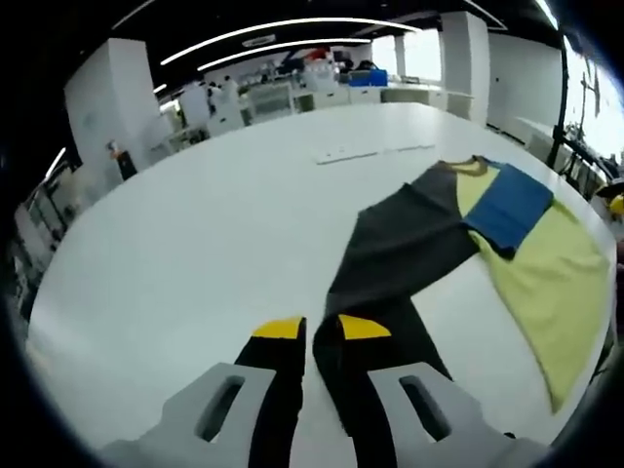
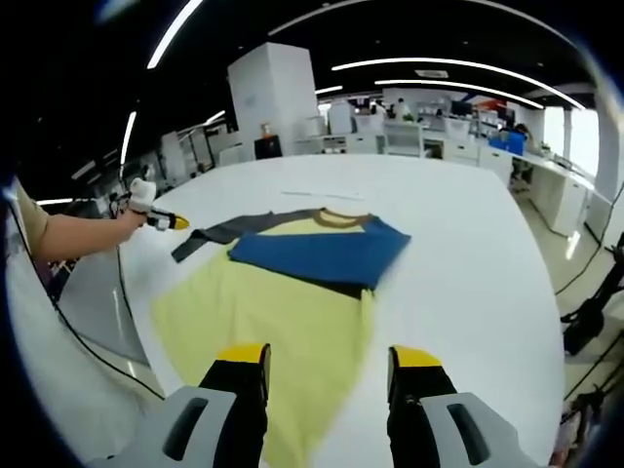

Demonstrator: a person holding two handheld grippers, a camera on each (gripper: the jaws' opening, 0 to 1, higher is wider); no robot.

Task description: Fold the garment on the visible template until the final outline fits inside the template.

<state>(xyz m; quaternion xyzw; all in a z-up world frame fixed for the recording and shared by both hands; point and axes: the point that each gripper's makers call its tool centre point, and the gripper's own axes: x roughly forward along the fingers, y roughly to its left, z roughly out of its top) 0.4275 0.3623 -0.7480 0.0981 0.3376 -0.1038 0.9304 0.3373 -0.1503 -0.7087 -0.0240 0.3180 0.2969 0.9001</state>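
1. Left gripper view: the left tool (image 1: 322, 330) hovers over the white surface (image 1: 195, 244), its yellow-tipped jaws nearly together at the end of the dark grey sleeve (image 1: 390, 263); I cannot tell whether they pinch the cloth. The garment (image 1: 531, 263), yellow with a blue sleeve (image 1: 509, 207) folded across it, lies to the right
2. Right gripper view: the right tool (image 2: 330, 363) is released, jaws wide apart above the garment's yellow hem. The left tool, in a person's hand (image 2: 138, 210), sits at the far sleeve end
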